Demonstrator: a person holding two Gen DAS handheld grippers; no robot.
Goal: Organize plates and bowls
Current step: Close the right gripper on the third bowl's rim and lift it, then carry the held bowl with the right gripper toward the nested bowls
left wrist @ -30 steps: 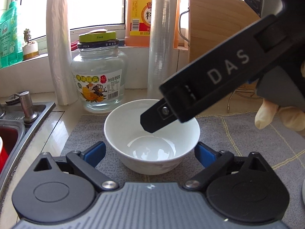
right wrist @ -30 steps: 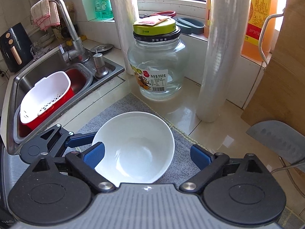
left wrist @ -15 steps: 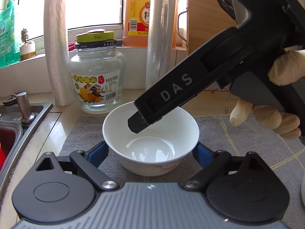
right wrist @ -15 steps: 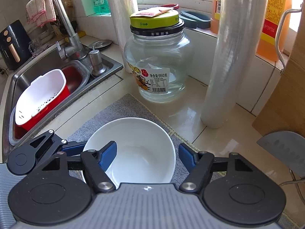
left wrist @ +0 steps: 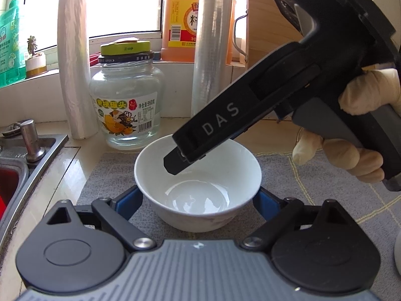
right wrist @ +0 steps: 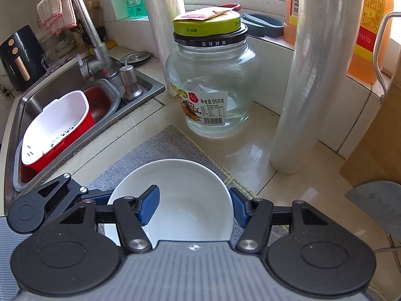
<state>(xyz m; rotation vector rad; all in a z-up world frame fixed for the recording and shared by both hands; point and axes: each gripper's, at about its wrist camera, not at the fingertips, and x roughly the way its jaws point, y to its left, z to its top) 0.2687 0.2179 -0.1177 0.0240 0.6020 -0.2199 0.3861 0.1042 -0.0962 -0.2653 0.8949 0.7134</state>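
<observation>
A white bowl (left wrist: 198, 183) stands on a grey mat (left wrist: 313, 185). My left gripper (left wrist: 198, 200) is open, its blue pads on either side of the bowl's lower wall. My right gripper (right wrist: 193, 208) comes in from above. Its left pad is inside the bowl (right wrist: 180, 200) and its right pad is outside the far rim, so the jaws straddle the bowl's wall without pinching it. In the left wrist view the right gripper's black finger (left wrist: 200, 145) dips into the bowl.
A glass jar (left wrist: 125, 100) with a green lid, two plastic-wrap rolls (left wrist: 75, 65) and an orange bottle (left wrist: 183, 22) stand behind the bowl. A sink (right wrist: 75, 105) with a white strainer lies left. A cutting board (left wrist: 270, 25) and a cleaver (right wrist: 376, 203) are right.
My right gripper has come down and forward over the bowl and its jaws have narrowed, one pad now inside the rim. My left gripper has closed in a little on the bowl.
</observation>
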